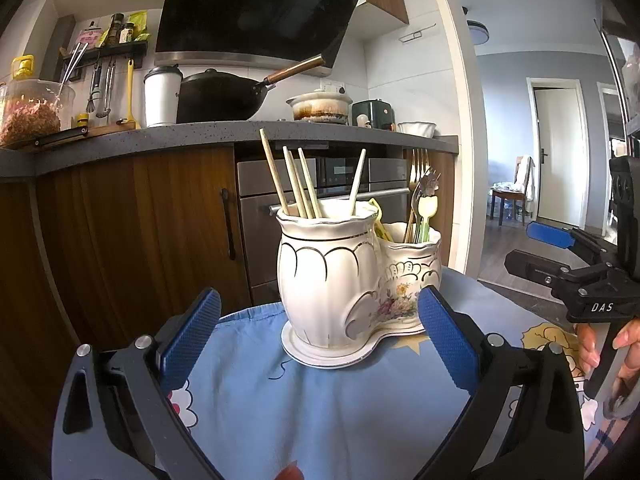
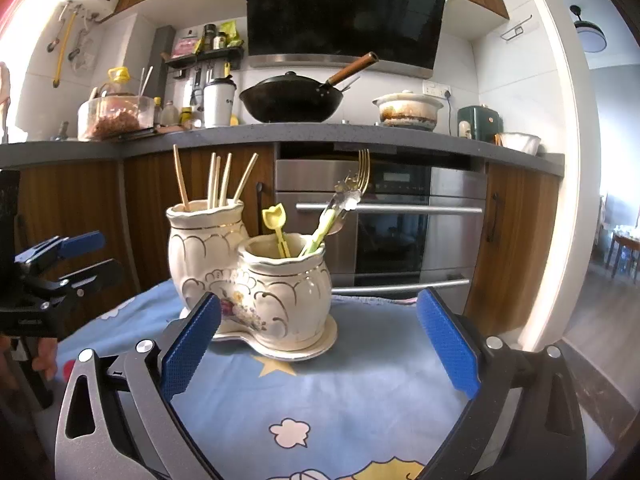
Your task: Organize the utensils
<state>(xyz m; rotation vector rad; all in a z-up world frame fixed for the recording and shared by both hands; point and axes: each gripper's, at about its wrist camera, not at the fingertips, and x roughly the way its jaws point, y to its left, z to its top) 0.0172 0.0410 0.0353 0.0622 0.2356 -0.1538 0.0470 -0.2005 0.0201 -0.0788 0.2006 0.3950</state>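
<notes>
I have both grippers hanging above the blue cartoon tablecloth (image 2: pixel 344 392), each with jaws spread wide and nothing between them: the left gripper (image 1: pixel 318 336) faces the ceramic utensil holder (image 1: pixel 340 280) from its tall side, the right gripper (image 2: pixel 318 340) from the short side. The holder stands near the far edge of the cloth, a double pot on one shared base. The chopsticks (image 1: pixel 298 180) lean loosely in the tall pot; the gold fork (image 2: pixel 362 172), a yellow tulip-topped pick (image 2: pixel 276 226) and a green-handled piece (image 2: pixel 320 232) sit in the short one.

I judge the glazed ceramic heavy, slick and breakable (better not to squeeze its rim). The chopsticks look light and stiff, best pinched near their upper ends; the fork by its neck.

My right view looks down into the short pot's mouth and shows the pick whole; my left view hides most of that pot behind the tall one, but shows the hand (image 1: pixel 608 344) that holds the right gripper.
</notes>
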